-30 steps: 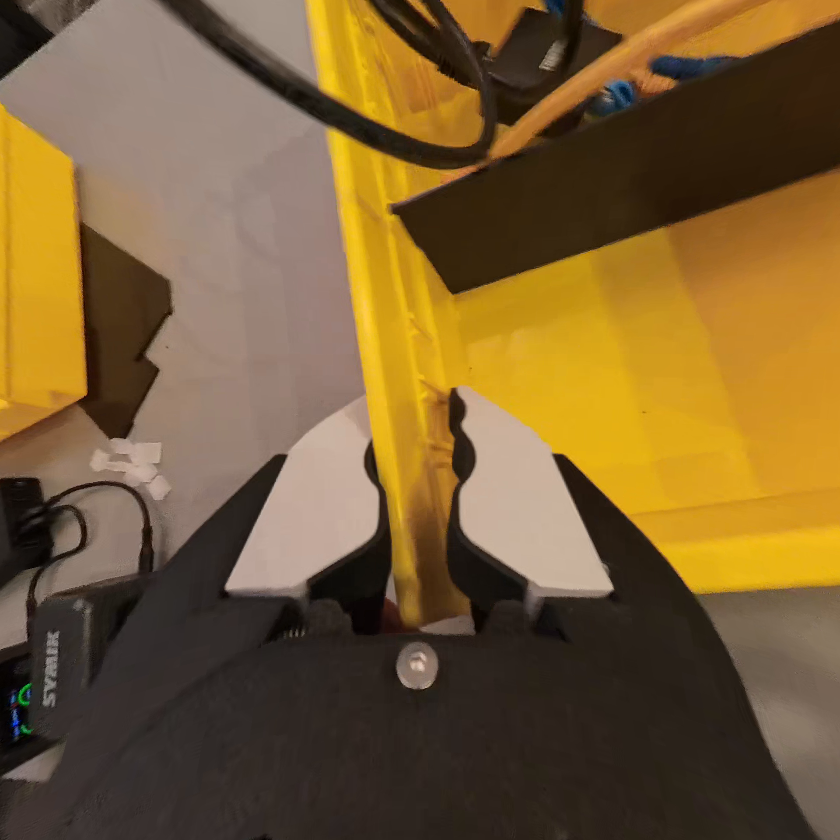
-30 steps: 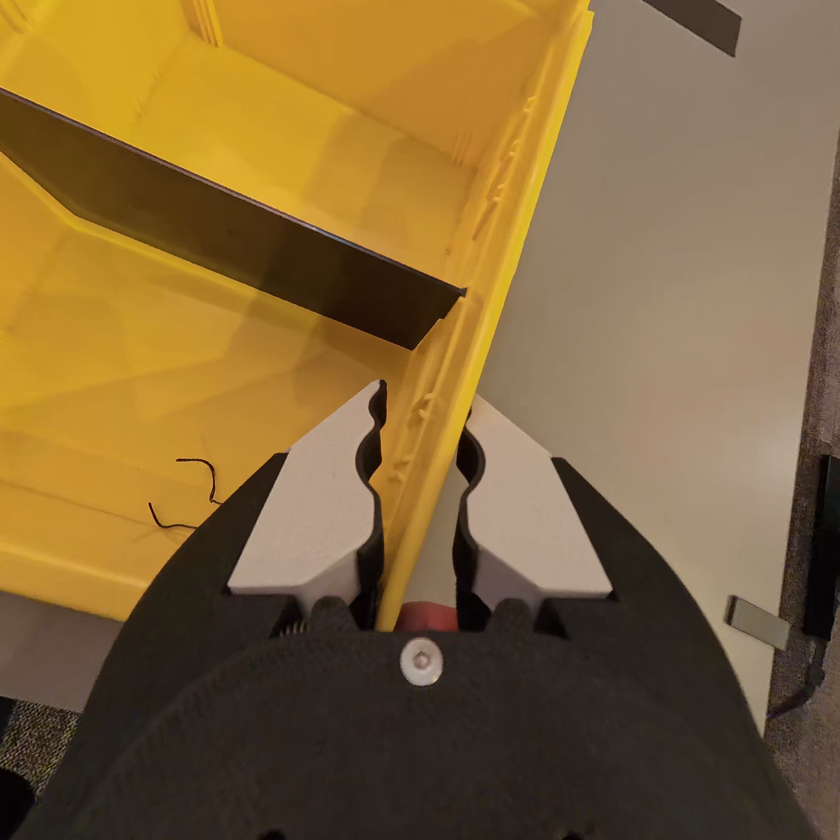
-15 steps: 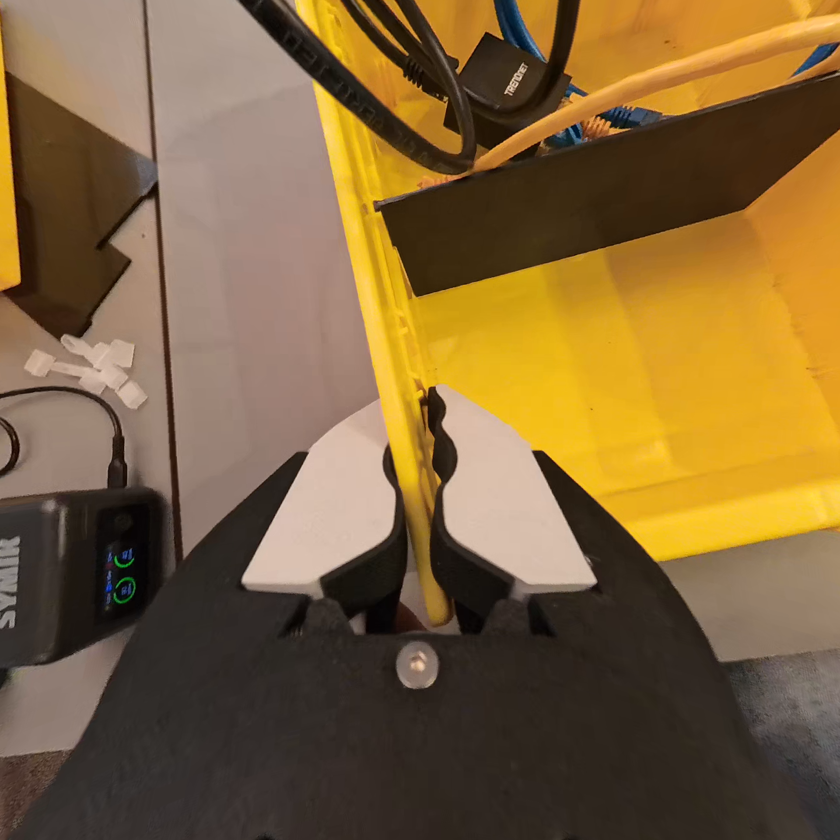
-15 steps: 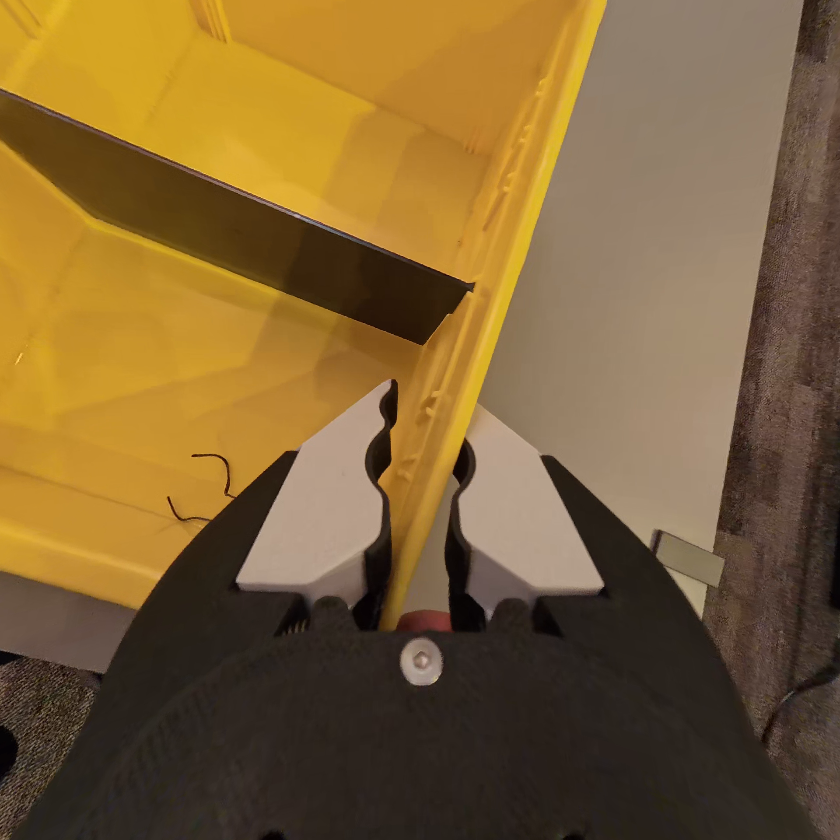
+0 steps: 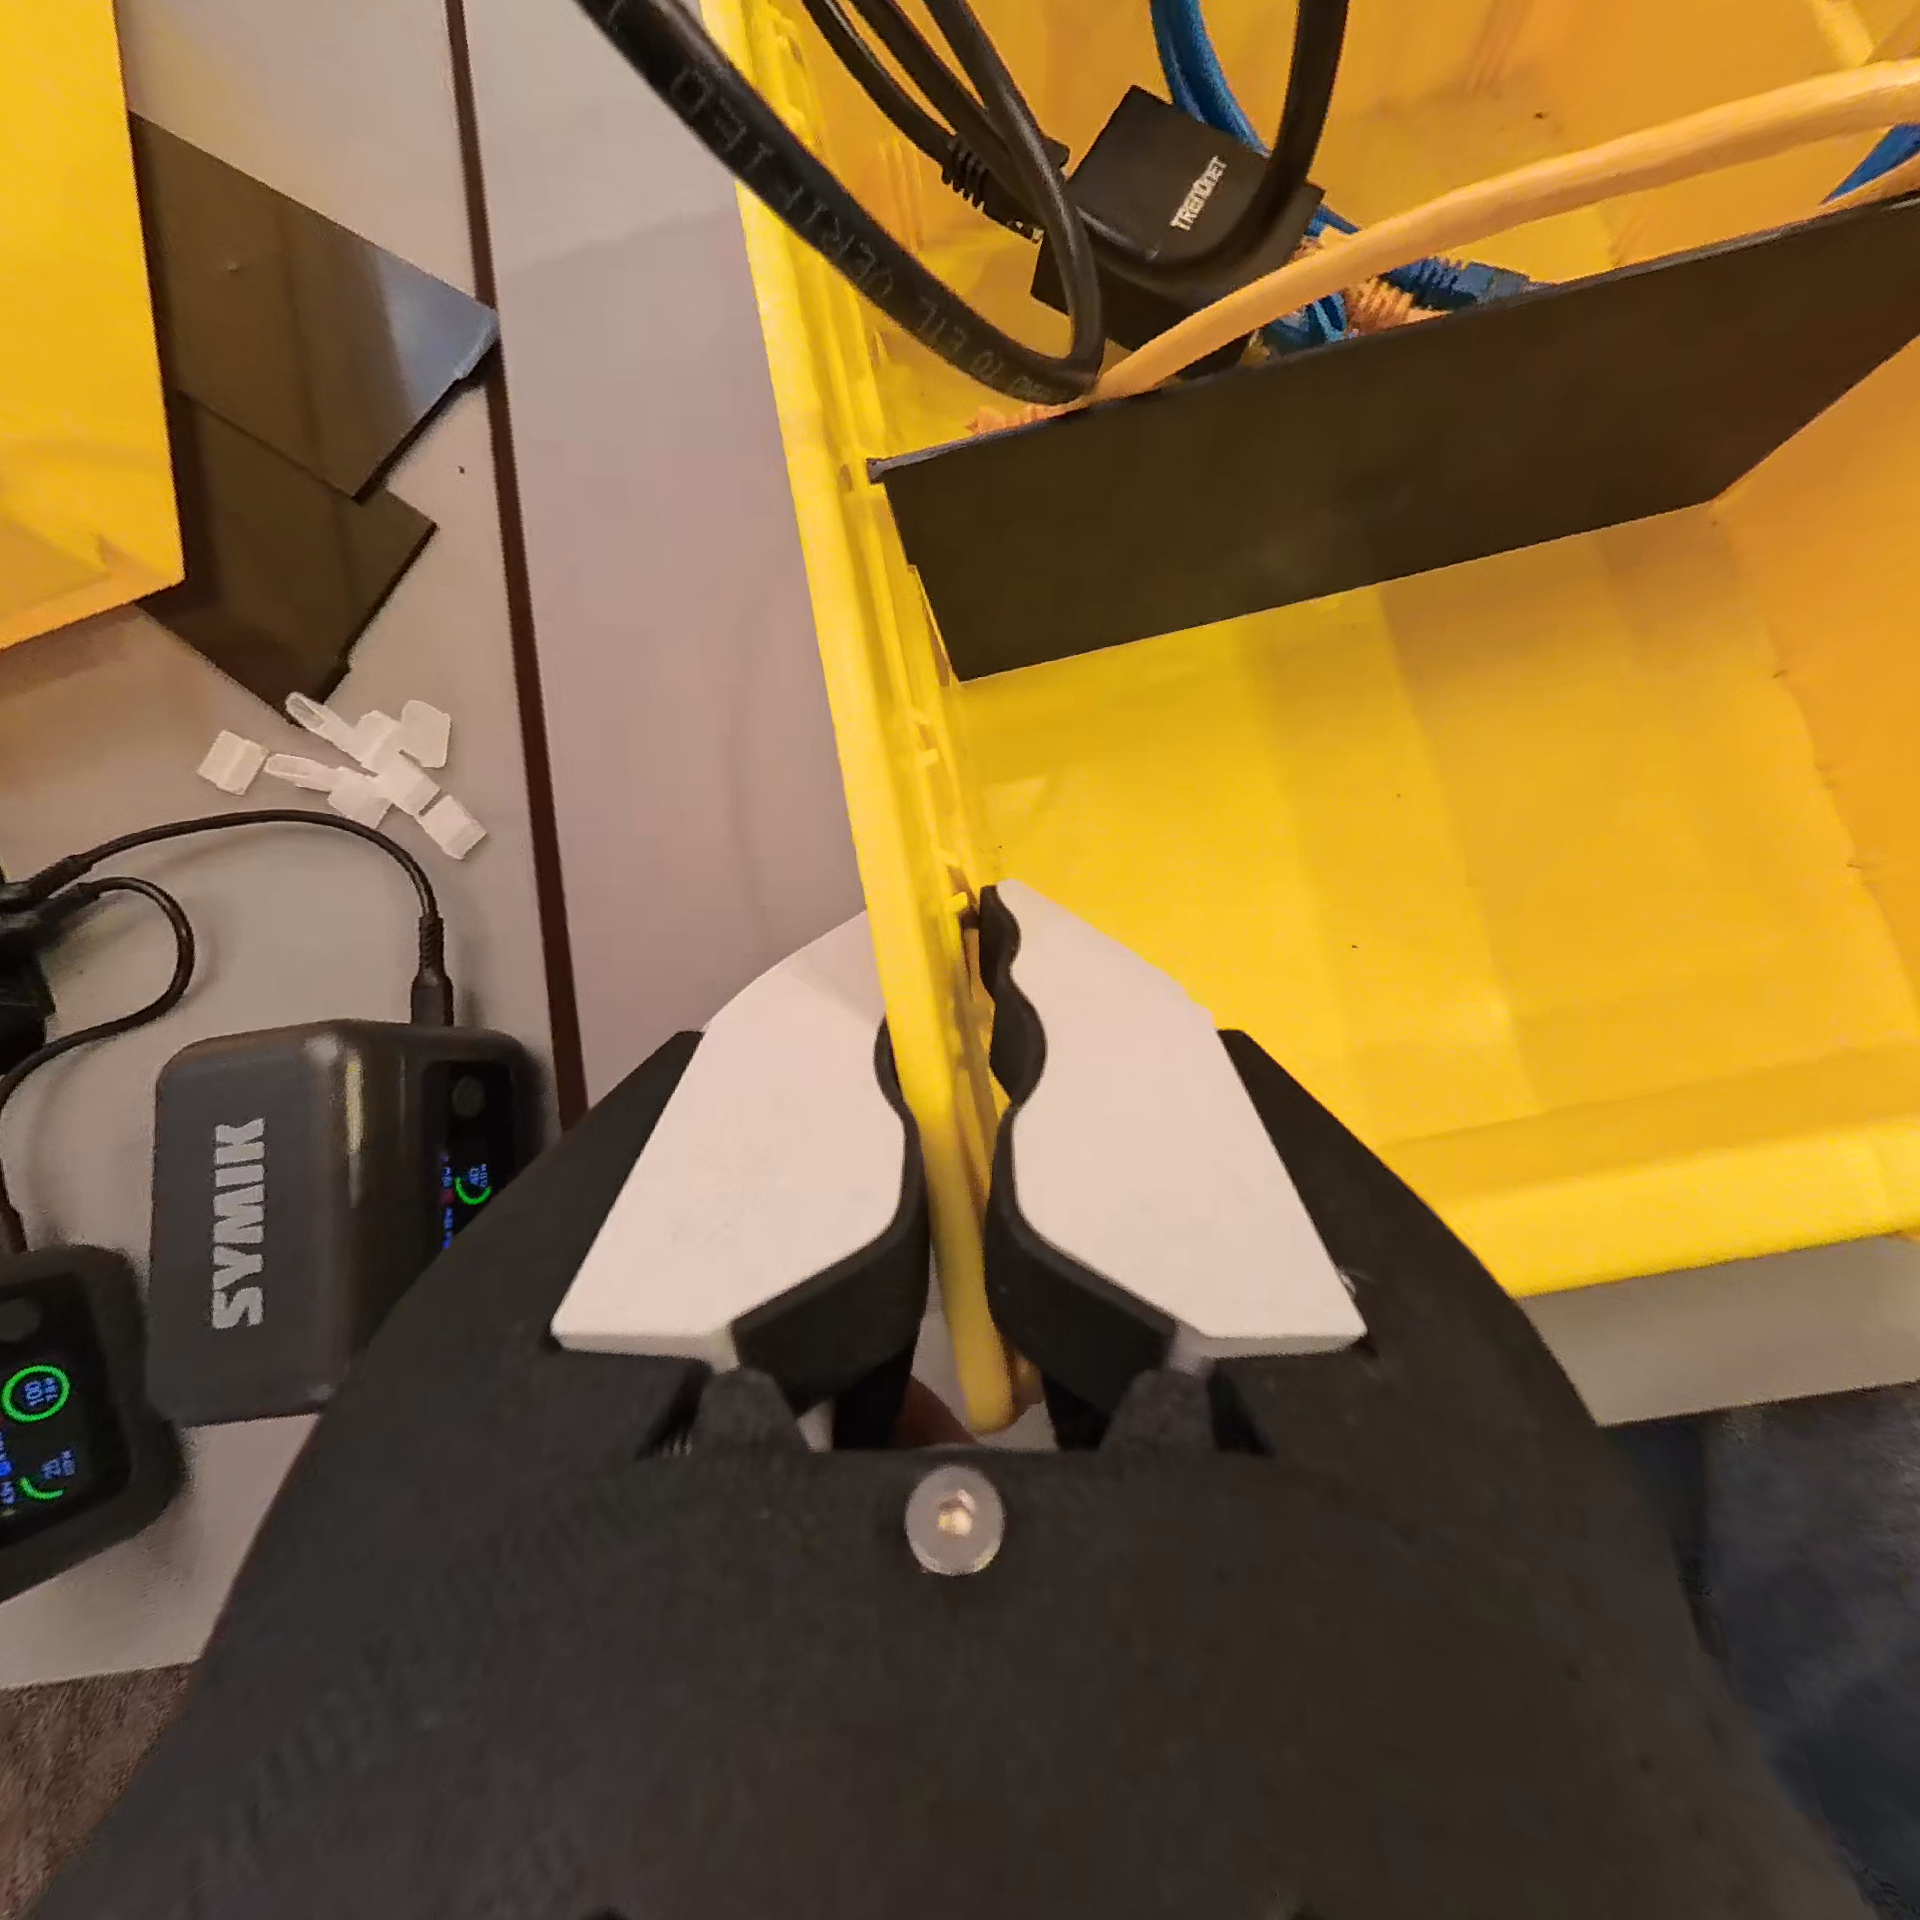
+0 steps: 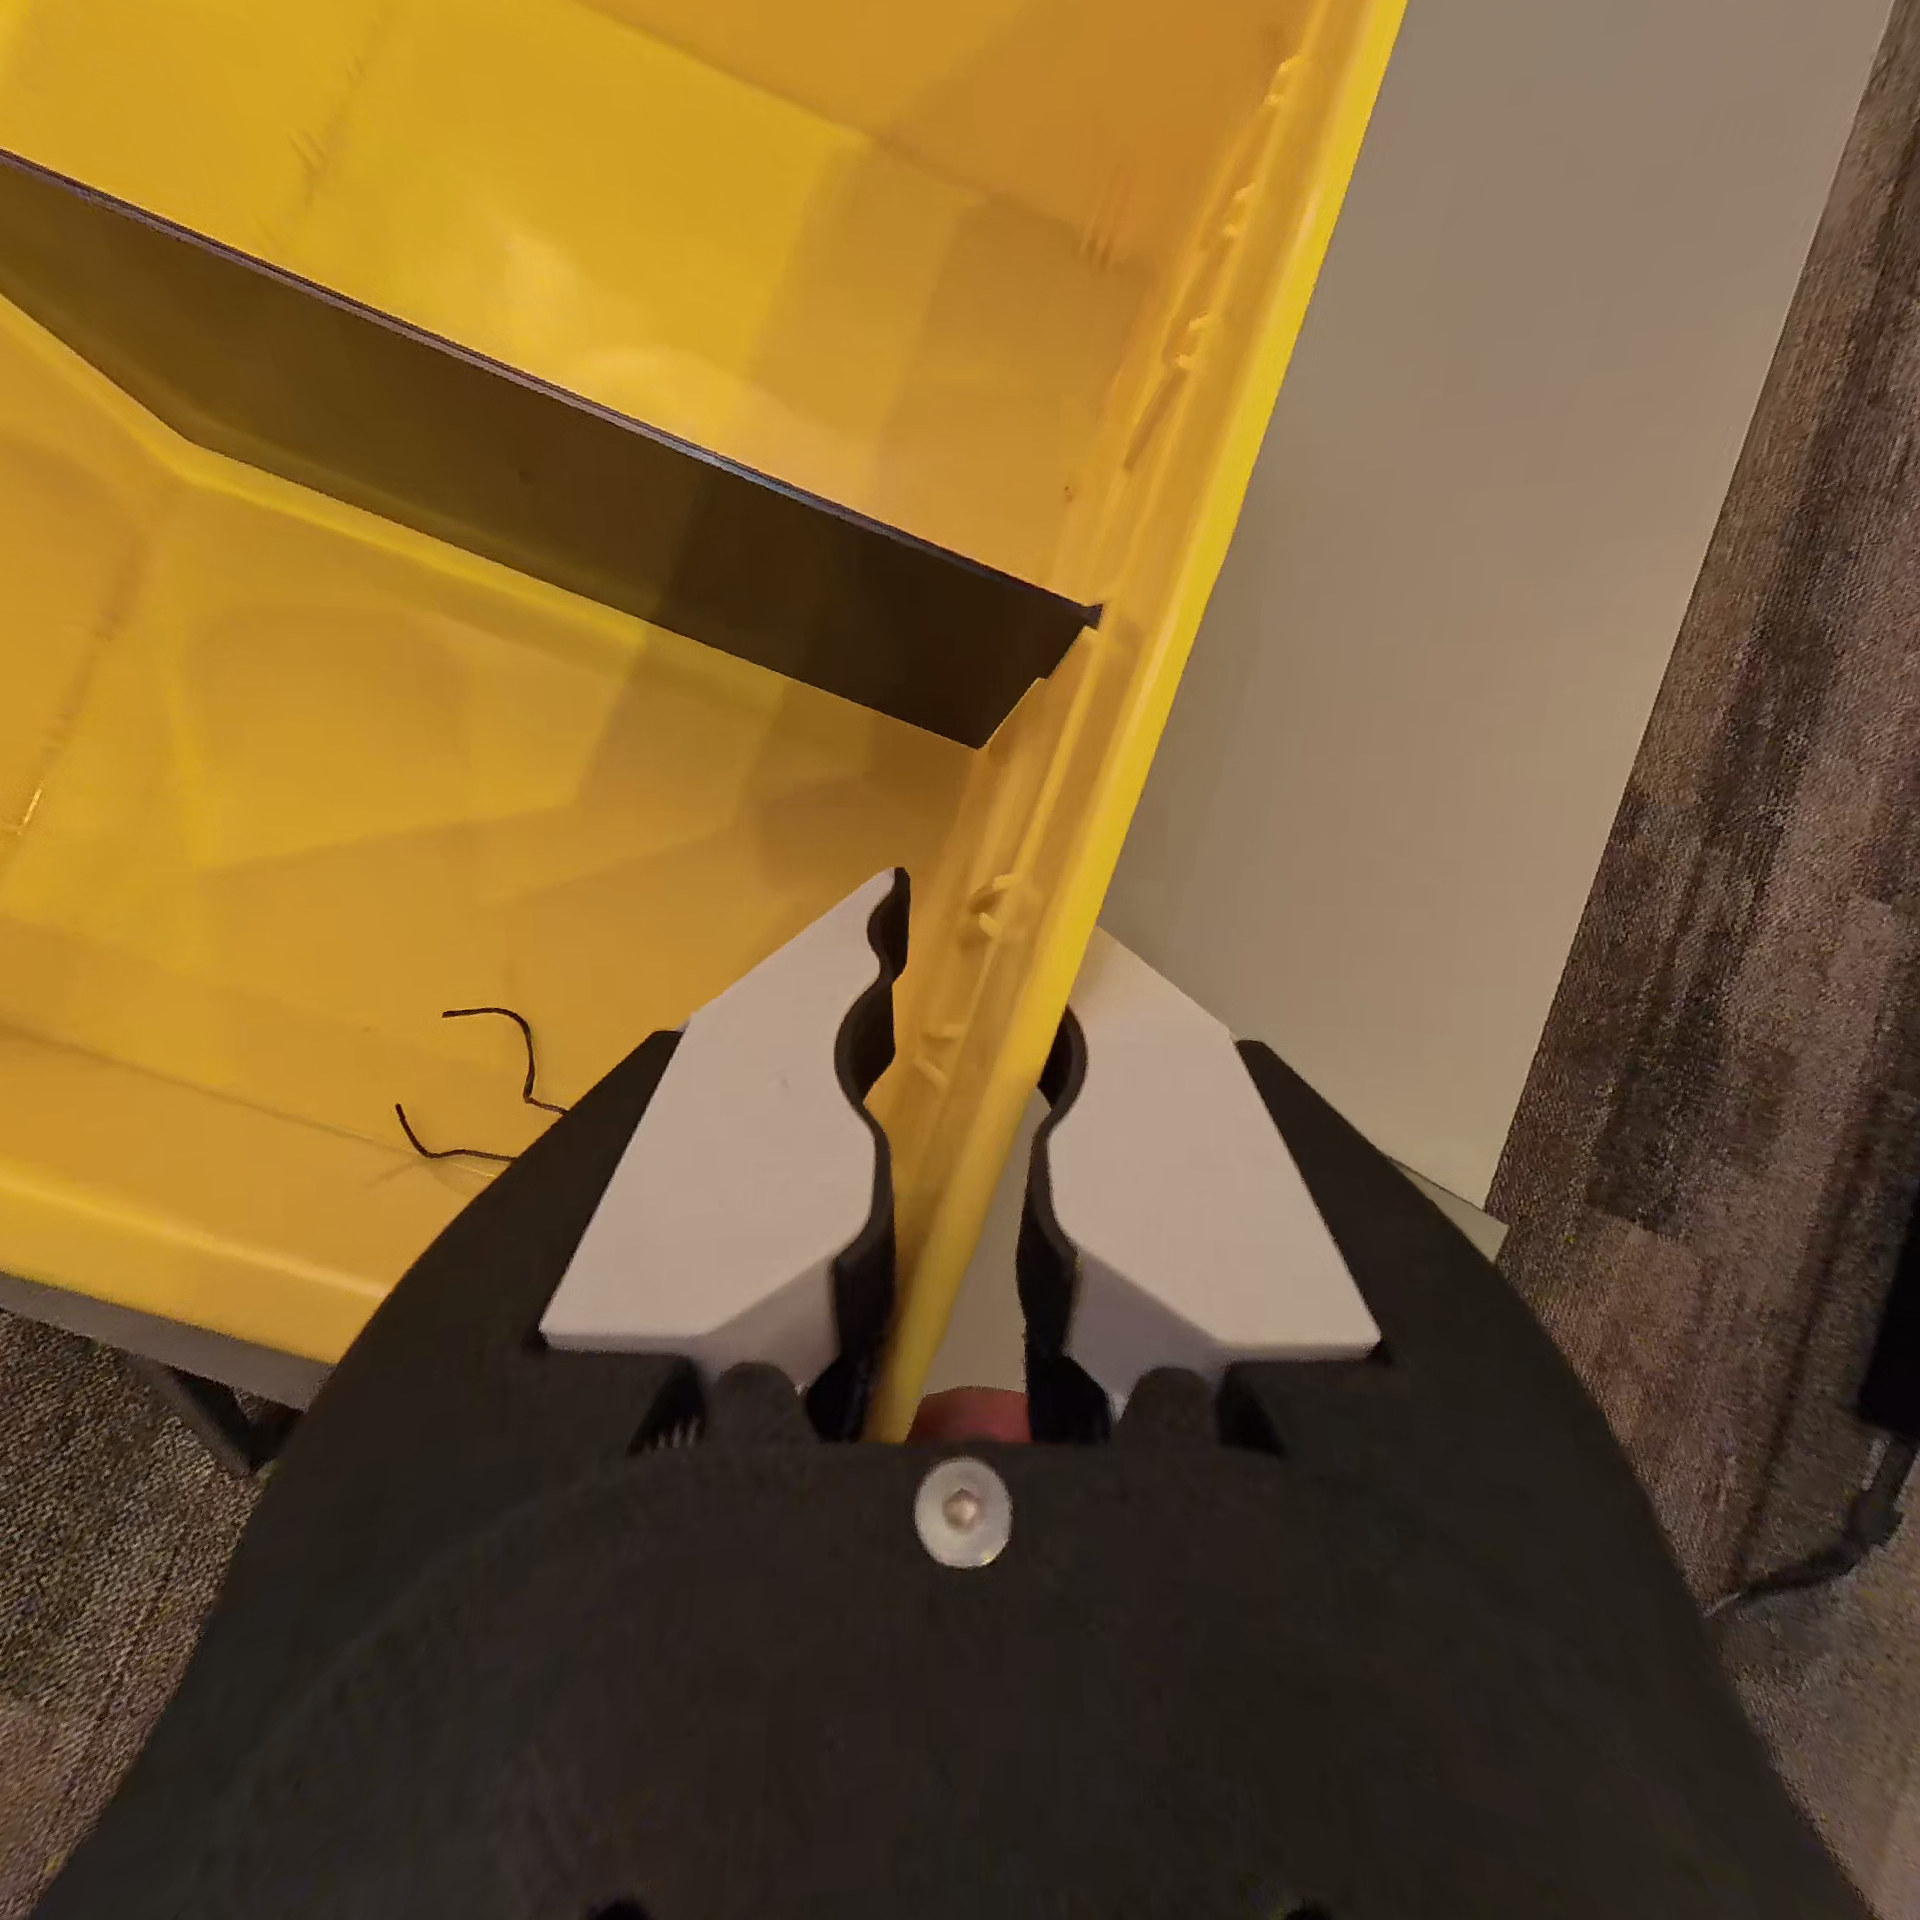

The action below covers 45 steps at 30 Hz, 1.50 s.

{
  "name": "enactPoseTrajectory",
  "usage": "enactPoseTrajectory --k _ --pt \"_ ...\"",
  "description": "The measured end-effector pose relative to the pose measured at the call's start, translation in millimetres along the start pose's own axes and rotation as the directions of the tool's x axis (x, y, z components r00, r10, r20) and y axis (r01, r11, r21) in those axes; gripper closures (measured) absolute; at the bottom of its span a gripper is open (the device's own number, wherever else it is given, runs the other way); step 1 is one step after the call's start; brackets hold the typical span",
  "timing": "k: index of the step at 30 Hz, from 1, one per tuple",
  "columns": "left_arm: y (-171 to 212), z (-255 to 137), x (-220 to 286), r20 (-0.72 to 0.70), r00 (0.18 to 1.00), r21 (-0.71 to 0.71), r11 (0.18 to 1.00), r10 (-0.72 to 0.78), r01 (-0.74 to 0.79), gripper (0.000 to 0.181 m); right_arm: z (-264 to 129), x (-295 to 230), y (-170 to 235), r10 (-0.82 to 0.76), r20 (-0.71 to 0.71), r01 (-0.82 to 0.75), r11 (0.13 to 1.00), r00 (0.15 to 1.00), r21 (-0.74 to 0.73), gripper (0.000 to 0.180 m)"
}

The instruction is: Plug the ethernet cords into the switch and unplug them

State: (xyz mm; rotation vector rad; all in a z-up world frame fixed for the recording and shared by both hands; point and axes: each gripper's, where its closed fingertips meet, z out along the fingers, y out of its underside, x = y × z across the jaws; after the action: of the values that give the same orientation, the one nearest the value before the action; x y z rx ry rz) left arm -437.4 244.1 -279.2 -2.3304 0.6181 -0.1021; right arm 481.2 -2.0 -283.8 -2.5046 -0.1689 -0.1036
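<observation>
Table surface (image 5: pixel 644 520), pale grey and flat, carries the whole setup; dark carpet shows past its near and right edges. Large yellow plastic bin (image 5: pixel 1455 935) sits on it and is the thing both tools hold, probably so that it can be positioned as one unit with its contents inside. Black flat divider panel (image 5: pixel 1403 520) crosses the bin from wall to wall, leaving the near compartment bare apart from a thin dark thread in the right wrist view.

Left gripper (image 5: pixel 951 1143) is closed onto the bin's left wall, a pad on each face of the rim. Right gripper (image 6: pixel 961 1122) straddles the right wall; its inner pad lies against the wall, while a narrow gap shows at the outer pad, so the jaws are slightly apart and the grip looks loose.

Small black network switch (image 5: pixel 1174 197) lies in the far compartment behind the divider, tangled among the black (image 5: pixel 883 270), blue (image 5: pixel 1205 73) and cream ethernet cords (image 5: pixel 1507 177). Whether any connector is seated cannot be told.

Two dark battery packs (image 5: pixel 312 1195) and small white clips (image 5: pixel 364 758) lie to the left.
</observation>
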Motion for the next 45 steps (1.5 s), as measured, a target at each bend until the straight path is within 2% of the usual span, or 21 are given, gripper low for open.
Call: enactPoseTrajectory --k 6,10,13,16,20,24,28,30,32,36,39,42,44,45 --pt "0 0 -5 0.029 0.999 0.003 0.999 0.044 -0.044 0.17 -2 4 -2 -0.013 -0.054 0.014 1.0 0.998 0.009 0.151" --pt "-14 -13 -8 0.033 0.999 0.082 0.997 0.013 -0.015 0.154 -7 1 -6 -0.039 -0.093 0.042 0.999 0.995 0.024 0.142" --pt "-24 -30 -15 0.087 0.996 0.131 0.991 0.015 -0.027 0.143 -13 0 -7 -0.074 -0.131 0.076 0.997 0.989 0.004 0.142" --pt "-39 -52 -17 0.182 0.98 0.156 0.981 0.083 -0.112 0.141 -25 7 -17 -0.097 -0.225 0.104 0.994 0.97 0.02 0.14" --pt "-90 -81 16 0.215 0.944 0.23 0.927 0.25 -0.298 0.14 -55 21 -39 -0.097 -0.393 0.134 0.989 0.914 0.068 0.136" --pt "-144 -80 59 0.223 0.808 0.183 0.791 0.545 -0.584 0.134 -80 4 -69 -0.113 -0.436 0.197 0.969 0.893 0.152 0.141" --pt "-175 -39 81 0.151 0.62 0.059 0.619 0.77 -0.783 0.134 -95 -25 -93 -0.137 -0.432 0.251 0.943 0.891 0.22 0.143" --pt "-170 -8 77 0.047 0.509 -0.066 0.511 0.859 -0.857 0.134 -97 -44 -103 -0.159 -0.407 0.278 0.926 0.9 0.255 0.144" --pt "-161 20 67 -0.048 0.356 -0.19 0.341 0.933 -0.921 0.138 -95 -64 -111 -0.196 -0.386 0.315 0.909 0.902 0.274 0.145" --pt "-139 60 58 -0.285 0.238 -0.279 0.158 0.928 -0.947 0.136 -87 -94 -121 -0.28 -0.375 0.393 0.879 0.884 0.269 0.146" --pt "-125 80 47 -0.411 0.226 -0.338 0.082 0.883 -0.937 0.123 -84 -113 -127 -0.325 -0.349 0.432 0.853 0.879 0.294 0.145" --pt "-106 91 31 -0.511 0.274 -0.425 0.038 0.815 -0.905 0.12 -82 -125 -130 -0.352 -0.322 0.45 0.838 0.879 0.31 0.145" --pt "-90 92 19 -0.575 0.334 -0.497 0.005 0.747 -0.868 0.117 -80 -129 -130 -0.37 -0.32 0.465 0.831 0.872 0.305 0.146" --pt "-88 95 16 -0.581 0.329 -0.508 -0.016 0.745 -0.861 0.116 -79 -131 -130 -0.371 -0.311 0.463 0.831 0.875 0.31 0.147"
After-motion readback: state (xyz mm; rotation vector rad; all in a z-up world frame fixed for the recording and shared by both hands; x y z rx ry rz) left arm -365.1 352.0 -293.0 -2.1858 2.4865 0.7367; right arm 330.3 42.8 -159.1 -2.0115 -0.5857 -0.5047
